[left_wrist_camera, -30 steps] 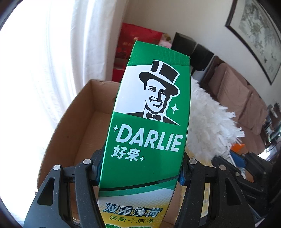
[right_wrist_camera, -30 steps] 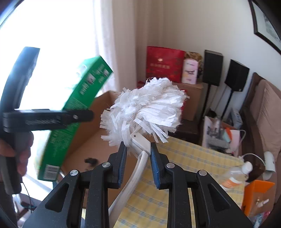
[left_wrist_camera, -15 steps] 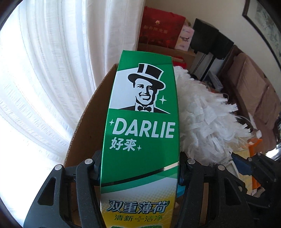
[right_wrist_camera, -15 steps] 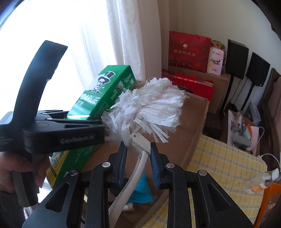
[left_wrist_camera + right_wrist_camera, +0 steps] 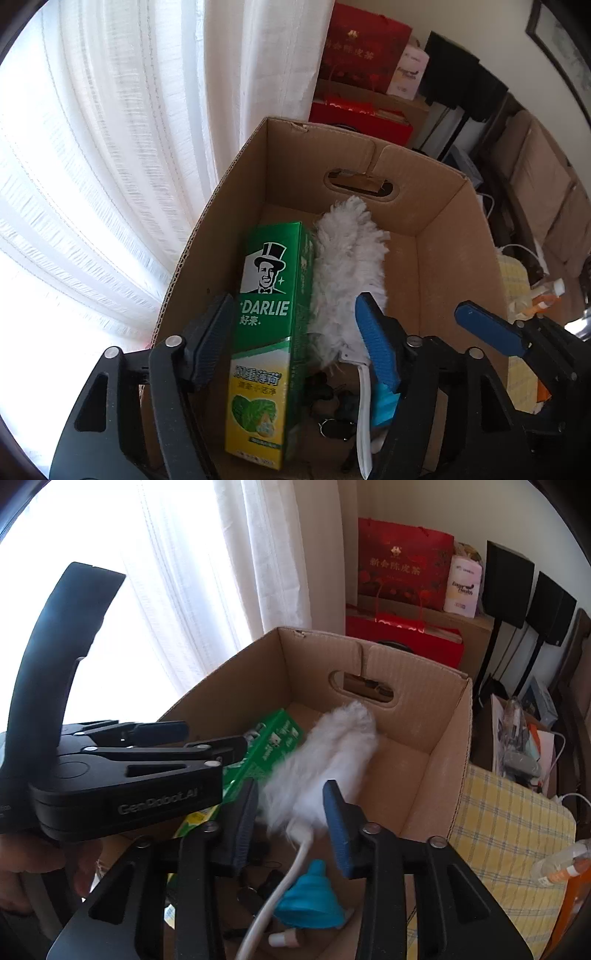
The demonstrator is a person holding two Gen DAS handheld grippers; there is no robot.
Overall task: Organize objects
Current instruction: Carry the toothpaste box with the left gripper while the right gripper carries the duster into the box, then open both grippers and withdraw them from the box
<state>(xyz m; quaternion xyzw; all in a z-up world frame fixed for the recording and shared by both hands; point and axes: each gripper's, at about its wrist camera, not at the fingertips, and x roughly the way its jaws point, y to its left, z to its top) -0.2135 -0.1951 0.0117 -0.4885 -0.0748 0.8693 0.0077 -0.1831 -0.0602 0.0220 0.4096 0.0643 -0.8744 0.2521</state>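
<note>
A green Darlie toothpaste box [image 5: 267, 332] lies inside the open cardboard box [image 5: 454, 251], and the white fluffy duster [image 5: 347, 273] lies beside it on the right. My left gripper [image 5: 295, 339] is open above them, jaws apart on either side of the toothpaste box, not touching it. My right gripper [image 5: 291, 823] is open over the cardboard box [image 5: 436, 746], jaws apart around the duster [image 5: 328, 764] and its white handle [image 5: 284, 886]. The toothpaste box [image 5: 266, 753] shows partly behind the left gripper body.
A teal funnel [image 5: 310, 897] and small dark items lie on the box floor. White curtains [image 5: 110, 147] hang on the left. Red gift bags [image 5: 402, 568] and black speakers [image 5: 509, 587] stand behind. A yellow checked cloth [image 5: 509, 834] with a spray bottle [image 5: 561, 867] is at the right.
Both grippers have opened. The toothpaste box and the duster have dropped out of the jaws and now lie inside the cardboard box.
</note>
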